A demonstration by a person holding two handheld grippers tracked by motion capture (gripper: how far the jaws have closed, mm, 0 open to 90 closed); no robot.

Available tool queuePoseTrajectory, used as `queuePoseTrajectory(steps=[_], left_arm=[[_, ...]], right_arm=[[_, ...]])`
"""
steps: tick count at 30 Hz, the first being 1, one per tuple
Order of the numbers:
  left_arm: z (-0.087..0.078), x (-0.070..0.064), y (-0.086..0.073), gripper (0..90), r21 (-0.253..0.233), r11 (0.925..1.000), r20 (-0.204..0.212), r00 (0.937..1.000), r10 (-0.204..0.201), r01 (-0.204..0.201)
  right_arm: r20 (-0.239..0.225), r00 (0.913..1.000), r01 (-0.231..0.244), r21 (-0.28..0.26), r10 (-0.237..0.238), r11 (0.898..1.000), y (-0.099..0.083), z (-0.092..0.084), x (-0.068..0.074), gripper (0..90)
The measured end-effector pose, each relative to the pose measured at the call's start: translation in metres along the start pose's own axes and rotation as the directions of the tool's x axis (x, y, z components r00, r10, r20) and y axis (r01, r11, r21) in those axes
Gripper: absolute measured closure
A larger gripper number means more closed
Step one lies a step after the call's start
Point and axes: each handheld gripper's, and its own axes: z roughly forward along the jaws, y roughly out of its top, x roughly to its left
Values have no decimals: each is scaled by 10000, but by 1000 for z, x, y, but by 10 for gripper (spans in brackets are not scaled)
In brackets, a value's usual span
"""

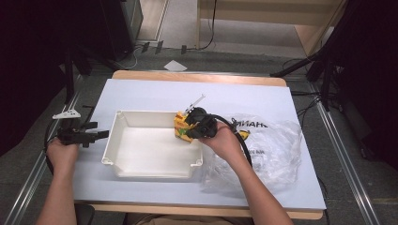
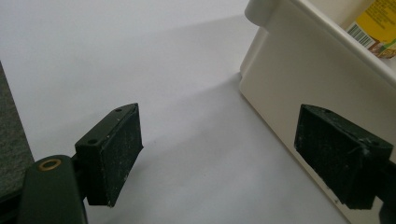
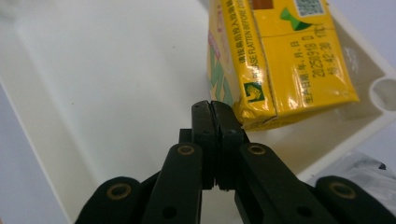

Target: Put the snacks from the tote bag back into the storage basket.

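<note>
a: the yellow drink carton (image 3: 280, 60) sits inside the white tray (image 1: 141, 154), tucked into the far corner on the plastic bag's side. in the right gripper view it's tilted, one bottom corner just beside our jaw tips. we can't tell if it's touching them.

b: agreed. our right gripper (image 3: 215, 108) has its jaws pressed flat together with nothing between them. from the high view the right gripper hangs over that same tray corner, right at the carton.

a: our left gripper (image 2: 217, 147) is spread wide, jaws apart with only bare table cover between them. one jaw sits near the tray's outer wall, can't tell if it touches.

b: in the high view the left gripper is at the table's left edge, pointing toward the tray. the clear plastic bag (image 1: 272, 150) lies crumpled on the white table cover (image 1: 155, 93) just beside the tray, under our right forearm.
</note>
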Motion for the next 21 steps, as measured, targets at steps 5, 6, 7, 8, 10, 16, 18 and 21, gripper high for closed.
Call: queuePoseTrajectory(steps=[5,6,7,8,10,16,18,21], left_arm=[[0,0,0,161,-3,10000,5,10000,17,-17],[0,0,0,161,1,10000,11,10000,27,-27],[0,0,0,161,14,10000,3,10000,40,-40],[0,0,0,161,18,10000,5,10000,40,-40],[0,0,0,161,17,10000,15,10000,43,-43],[1,0,0,161,9,10000,0,10000,20,-20],[1,0,0,161,12,10000,28,10000,16,-16],[2,0,1,161,4,10000,48,10000,24,-24]], right_arm=[[29,9998,-182,-70,182,9998,-2,-2,-5,900],[55,9997,-253,-78,253,9996,-3,-4,-7,900],[64,9996,-257,-91,258,9996,-3,-4,-8,900],[82,9996,-285,-99,286,9995,-4,-5,-9,900],[97,9993,-346,-129,347,9993,-4,-5,-10,900],[60,9995,-296,-46,296,9996,-4,-4,-10,893],[60,9997,-244,-29,244,9997,-4,-3,-10,886],[-17,9997,-232,4,232,9997,-5,-3,-10,886]])
